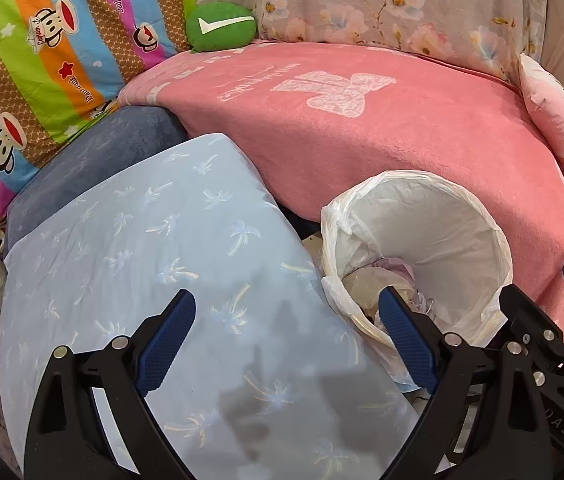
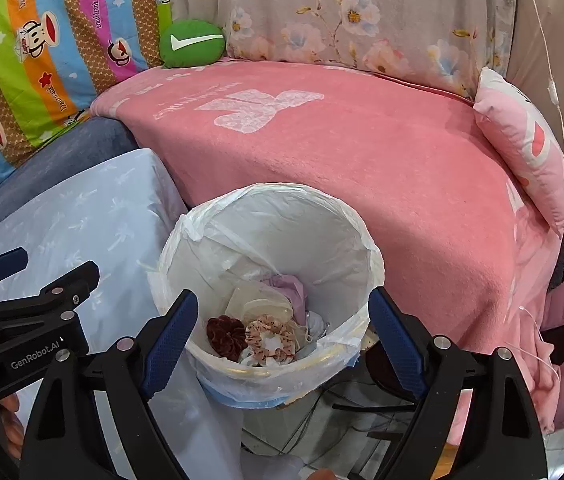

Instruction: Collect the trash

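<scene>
Both claws, left (image 1: pixel 287 338) and right (image 2: pixel 282 332), gape empty above the crinkly plastic-lined round bin (image 2: pixel 361 240).

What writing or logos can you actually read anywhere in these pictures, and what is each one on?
"GenRobot.AI": white print on the black body of the left gripper, seen from the right wrist view.
"Paul frank": repeated on the striped monkey blanket.
"Captain": on the monkey's hat on that blanket, small and only roughly legible.
White tick sign, no words: on the green cushion.
White script on the pink blanket: too blurred to read.
</scene>
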